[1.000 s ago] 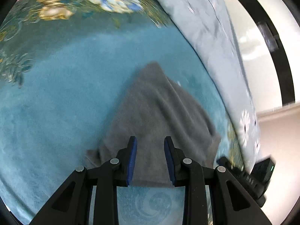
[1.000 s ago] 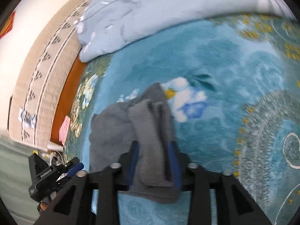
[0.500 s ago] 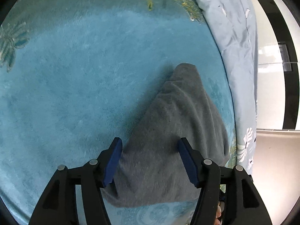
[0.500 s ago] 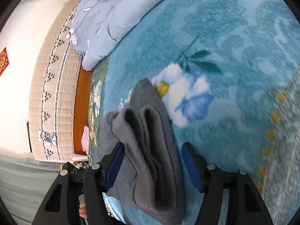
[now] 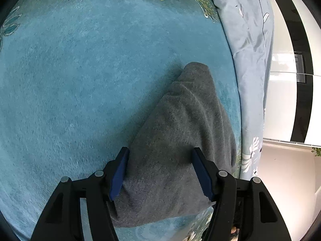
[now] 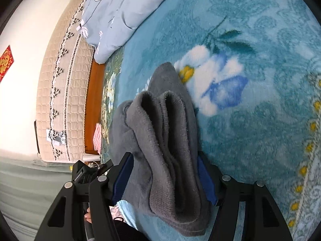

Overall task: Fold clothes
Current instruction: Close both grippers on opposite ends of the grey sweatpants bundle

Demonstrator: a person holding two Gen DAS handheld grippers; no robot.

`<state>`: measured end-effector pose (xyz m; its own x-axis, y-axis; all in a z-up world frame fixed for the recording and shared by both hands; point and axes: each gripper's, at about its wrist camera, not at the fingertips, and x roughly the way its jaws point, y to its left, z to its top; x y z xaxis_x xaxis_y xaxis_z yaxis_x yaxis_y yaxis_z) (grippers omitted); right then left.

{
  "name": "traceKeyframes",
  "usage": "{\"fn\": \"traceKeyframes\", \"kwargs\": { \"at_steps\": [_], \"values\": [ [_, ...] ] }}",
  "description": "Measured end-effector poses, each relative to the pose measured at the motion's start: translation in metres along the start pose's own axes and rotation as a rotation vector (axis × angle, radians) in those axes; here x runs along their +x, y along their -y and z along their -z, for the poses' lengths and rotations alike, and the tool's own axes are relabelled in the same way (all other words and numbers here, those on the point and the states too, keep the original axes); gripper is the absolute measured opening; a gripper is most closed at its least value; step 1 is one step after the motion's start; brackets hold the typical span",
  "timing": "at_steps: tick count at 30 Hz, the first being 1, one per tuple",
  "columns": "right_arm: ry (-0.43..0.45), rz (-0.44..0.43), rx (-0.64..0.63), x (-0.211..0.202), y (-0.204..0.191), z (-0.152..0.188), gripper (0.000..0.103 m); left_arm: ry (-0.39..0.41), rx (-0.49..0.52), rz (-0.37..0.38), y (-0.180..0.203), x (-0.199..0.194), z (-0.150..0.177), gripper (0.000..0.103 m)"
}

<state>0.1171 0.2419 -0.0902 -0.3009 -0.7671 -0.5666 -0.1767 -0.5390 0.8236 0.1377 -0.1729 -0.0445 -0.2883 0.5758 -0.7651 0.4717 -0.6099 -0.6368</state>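
A grey knitted garment (image 5: 180, 140) lies folded on the teal floral blanket (image 5: 80, 80). My left gripper (image 5: 162, 172) is open, its blue-padded fingers straddling the near end of the garment. In the right wrist view the same garment (image 6: 166, 140) shows stacked folds with a ribbed hem near the camera. My right gripper (image 6: 166, 178) is open, its fingers on either side of the folded layers, which drape over the near end.
A pale blue quilt (image 5: 250, 40) lies along the blanket's edge and also shows in the right wrist view (image 6: 120, 10). A beige padded headboard (image 6: 64, 80) and wooden bed frame (image 6: 92, 108) stand at left. The other gripper's body (image 6: 88, 172) is close by.
Both grippers have opened from a narrow closed stance to a wide one and let go of the garment. The garment has settled flat on the blanket.
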Motion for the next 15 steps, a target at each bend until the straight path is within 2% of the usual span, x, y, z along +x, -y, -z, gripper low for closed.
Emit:
{"fn": "traceKeyframes", "kwargs": {
  "at_steps": [5, 10, 13, 15],
  "values": [
    [0.017, 0.016, 0.049, -0.001, 0.005, -0.001, 0.062, 0.006, 0.008, -0.014, 0.001, -0.004, 0.002, 0.065],
    [0.029, 0.049, 0.103, -0.005, 0.008, 0.0, 0.05, 0.017, 0.072, -0.057, 0.01, -0.006, 0.007, 0.063],
    [0.034, 0.077, 0.131, -0.006, 0.004, 0.001, 0.045, 0.029, 0.143, -0.117, 0.021, -0.007, 0.013, 0.056],
    [0.036, 0.103, 0.135, -0.007, -0.001, 0.002, 0.04, 0.035, 0.189, -0.161, 0.028, -0.007, 0.017, 0.047]
  ]
}}
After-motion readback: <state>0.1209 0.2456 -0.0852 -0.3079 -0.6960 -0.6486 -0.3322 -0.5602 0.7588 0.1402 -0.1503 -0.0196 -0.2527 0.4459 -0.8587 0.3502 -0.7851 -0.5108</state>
